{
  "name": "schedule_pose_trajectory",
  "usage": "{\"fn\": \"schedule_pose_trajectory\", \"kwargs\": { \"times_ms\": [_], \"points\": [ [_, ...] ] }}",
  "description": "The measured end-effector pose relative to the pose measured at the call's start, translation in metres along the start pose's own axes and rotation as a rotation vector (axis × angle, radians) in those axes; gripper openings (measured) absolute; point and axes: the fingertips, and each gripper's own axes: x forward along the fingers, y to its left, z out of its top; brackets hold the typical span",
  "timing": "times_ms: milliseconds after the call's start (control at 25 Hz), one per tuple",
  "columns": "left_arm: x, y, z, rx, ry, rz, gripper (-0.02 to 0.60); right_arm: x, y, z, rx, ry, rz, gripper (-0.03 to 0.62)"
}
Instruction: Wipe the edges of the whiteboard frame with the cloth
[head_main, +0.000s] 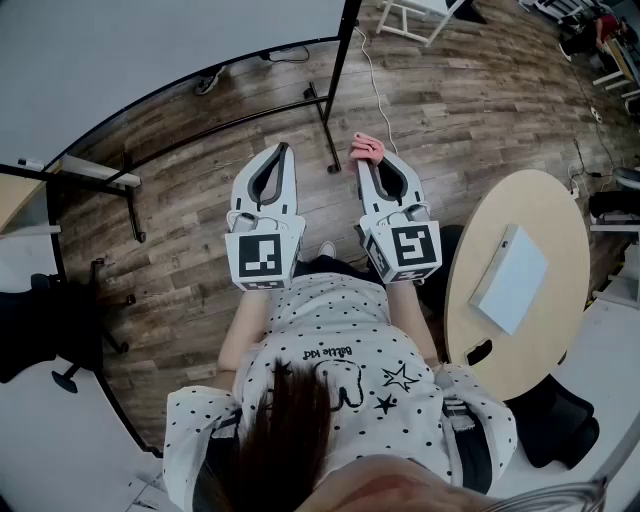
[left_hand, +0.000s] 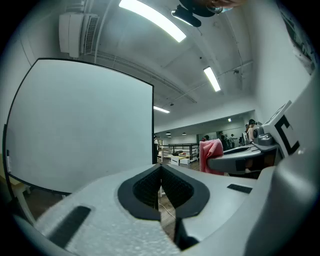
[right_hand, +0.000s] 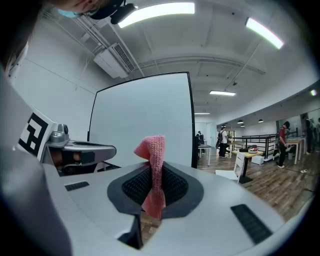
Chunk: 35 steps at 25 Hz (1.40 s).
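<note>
The cloth (right_hand: 154, 165) is pinched between the closed jaws of the right gripper (head_main: 371, 168), with a pink fold standing up past the tips. The jaws of the left gripper (head_main: 279, 152) are pressed together with nothing between them. The whiteboard (head_main: 150, 50) is faced from the front. Its black right frame edge (right_hand: 191, 120) runs upright, ahead of the cloth and nearer the right gripper. Free floor is seen to the right of that edge, so room for a stroke along it is judged ample.
</note>
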Motion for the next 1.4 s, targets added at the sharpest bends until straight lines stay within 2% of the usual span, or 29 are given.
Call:
{"fn": "schedule_pose_trajectory", "kwargs": {
  "times_ms": [760,1200,1400],
  "points": [
    [-0.006,0.021,-0.001,-0.014,-0.005,-0.016,0.015,0.009,0.017,0.004,-0.016,0.005,-0.014,0.034],
    [0.008,0.027,-0.005,-0.003,0.006,-0.100,0.015,0.019,0.019,0.002,0.004,-0.018,-0.040,0.035],
    [0.022,0.027,-0.007,-0.014,0.008,-0.114,0.015,0.027,0.009,-0.003,0.007,-0.004,-0.053,0.035]
  ]
}}
